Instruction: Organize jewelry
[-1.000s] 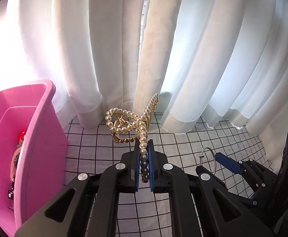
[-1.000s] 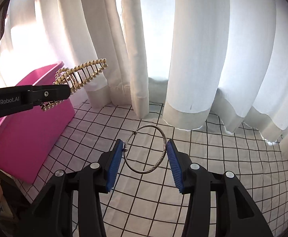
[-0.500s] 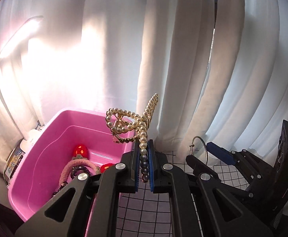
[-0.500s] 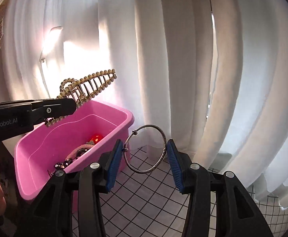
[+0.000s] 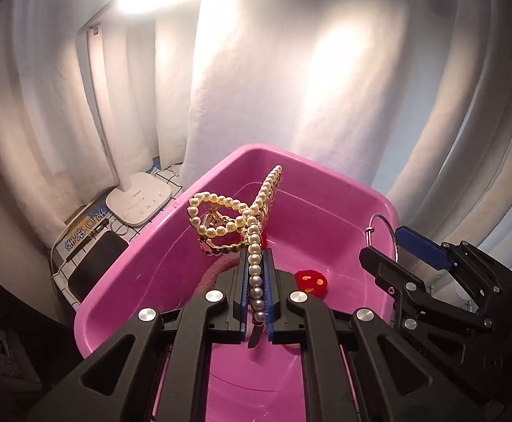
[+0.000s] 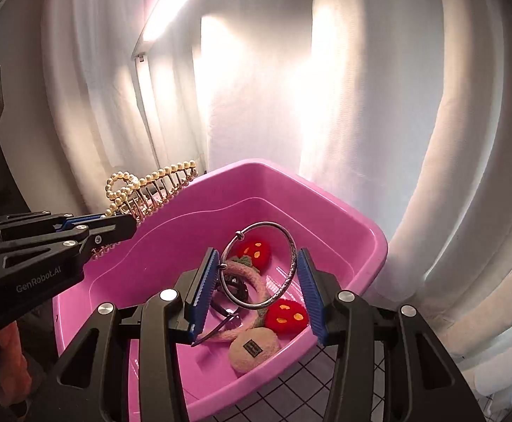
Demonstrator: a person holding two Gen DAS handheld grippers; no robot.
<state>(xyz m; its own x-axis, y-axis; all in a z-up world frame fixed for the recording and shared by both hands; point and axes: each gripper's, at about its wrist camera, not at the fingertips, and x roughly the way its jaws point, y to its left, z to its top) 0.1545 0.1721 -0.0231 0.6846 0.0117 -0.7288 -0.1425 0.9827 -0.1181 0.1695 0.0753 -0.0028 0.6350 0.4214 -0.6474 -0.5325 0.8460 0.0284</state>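
Observation:
My left gripper [image 5: 256,281] is shut on a pearl-and-gold hair claw [image 5: 234,218] and holds it above the pink bin [image 5: 143,246]. The claw also shows in the right wrist view [image 6: 143,190], over the bin's left rim. My right gripper [image 6: 257,281] is shut on a silver bangle [image 6: 291,246], held upright above the pink bin [image 6: 326,190]. The bangle also shows in the left wrist view [image 5: 382,235] over the bin's right rim.
Inside the bin lie red felt mushroom clips [image 6: 285,314], a pink fuzzy headband [image 6: 248,274] and a tan round pad [image 6: 252,348]. A white lamp base [image 5: 138,198] and a black phone [image 5: 96,263] sit left of the bin. White curtains hang behind.
Both grippers have swung left from the checked tablecloth to above the pink bin, each still holding its item. The bin now fills the lower view.

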